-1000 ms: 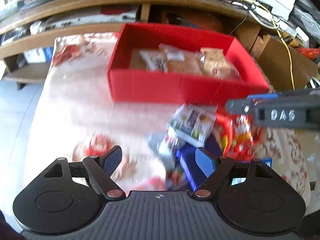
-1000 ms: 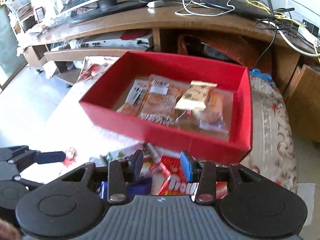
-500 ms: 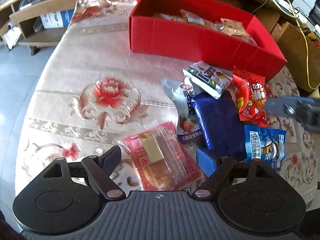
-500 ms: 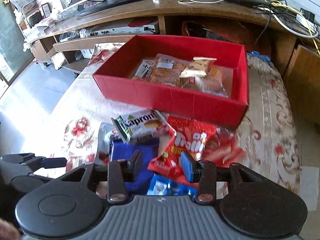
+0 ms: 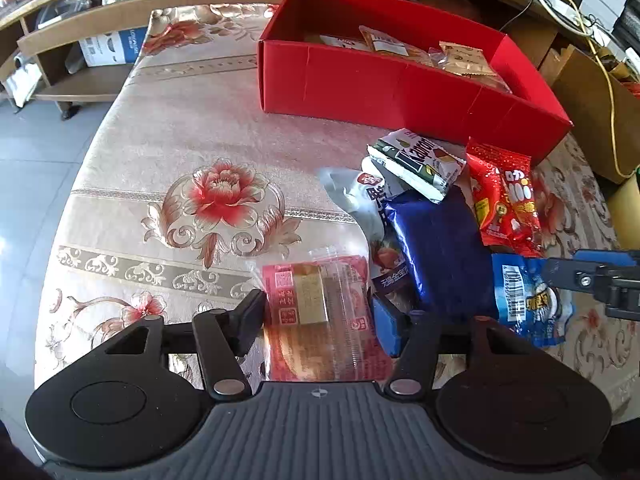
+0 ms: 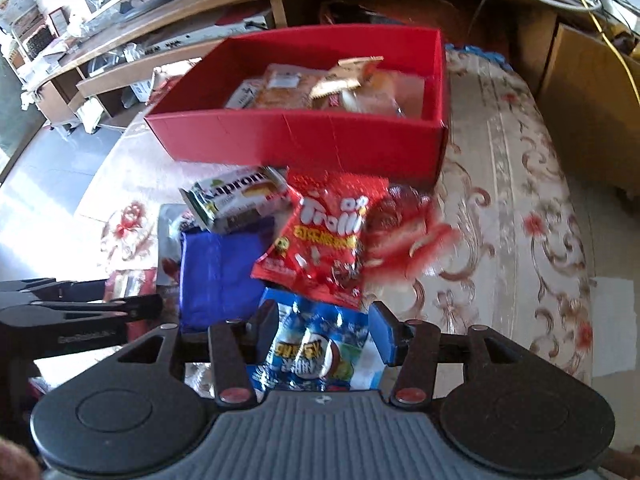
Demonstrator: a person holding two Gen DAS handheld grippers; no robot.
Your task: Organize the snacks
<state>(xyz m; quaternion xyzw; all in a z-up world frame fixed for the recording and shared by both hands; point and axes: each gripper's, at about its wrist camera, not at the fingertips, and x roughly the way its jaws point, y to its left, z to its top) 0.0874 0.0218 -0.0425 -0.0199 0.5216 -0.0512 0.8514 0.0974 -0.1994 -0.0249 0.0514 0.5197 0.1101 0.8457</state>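
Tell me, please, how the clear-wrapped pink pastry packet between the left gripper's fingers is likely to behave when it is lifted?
The pastry packet will probably crinkle and flex, since its wrapper is thin clear film. The cake inside looks soft, so a hard squeeze from the left gripper may dent it. It looks light, and the glossy film might slip.

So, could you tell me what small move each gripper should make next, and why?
Probably lift the left gripper toward the red box: its jaws have just been closing and now flank the pink cake pack, seemingly gripping it. The right gripper has been opening and straddles the blue pouch without pressing, so it should close.
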